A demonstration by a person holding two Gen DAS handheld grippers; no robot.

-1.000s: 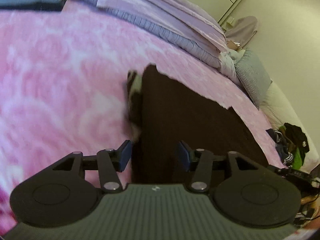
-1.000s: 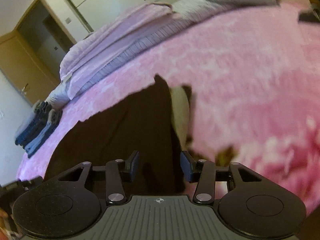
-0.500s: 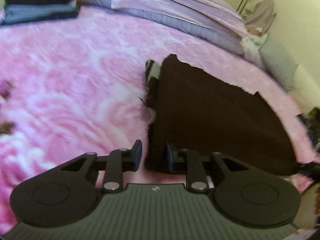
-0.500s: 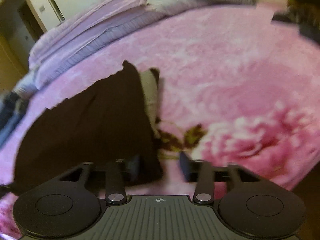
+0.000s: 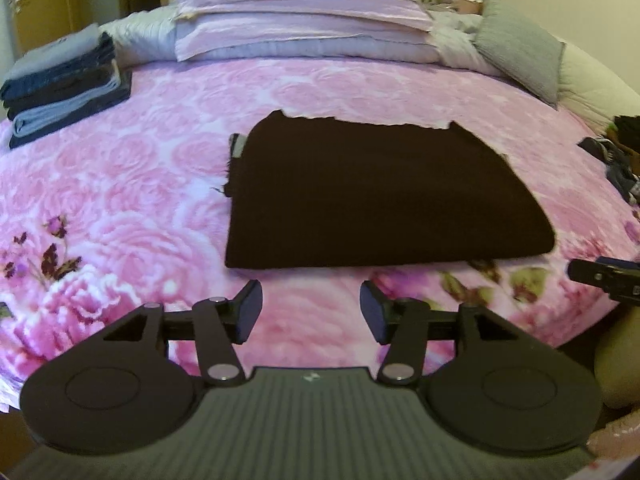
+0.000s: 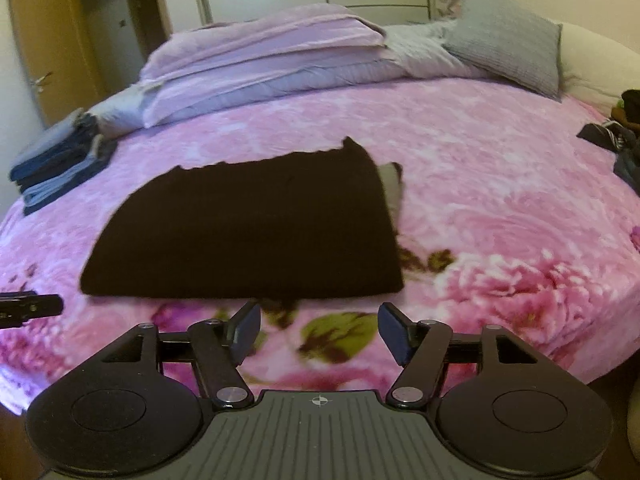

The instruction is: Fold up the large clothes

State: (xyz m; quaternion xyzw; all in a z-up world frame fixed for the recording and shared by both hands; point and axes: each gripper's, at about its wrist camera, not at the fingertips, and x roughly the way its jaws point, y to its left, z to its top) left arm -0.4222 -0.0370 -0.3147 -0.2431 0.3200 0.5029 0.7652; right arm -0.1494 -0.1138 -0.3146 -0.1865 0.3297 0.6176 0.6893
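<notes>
My left gripper (image 5: pixel 311 312) was matte black, its fingers (image 5: pixel 249 311) faced with dark blue pads. Behind each finger ran a black link arm with silver screws, then a round black disc. Between the discs sat a grey ribbed plate. My right gripper (image 6: pixel 320 328) looked identical, its plate bearing a small crosshair mark.
</notes>
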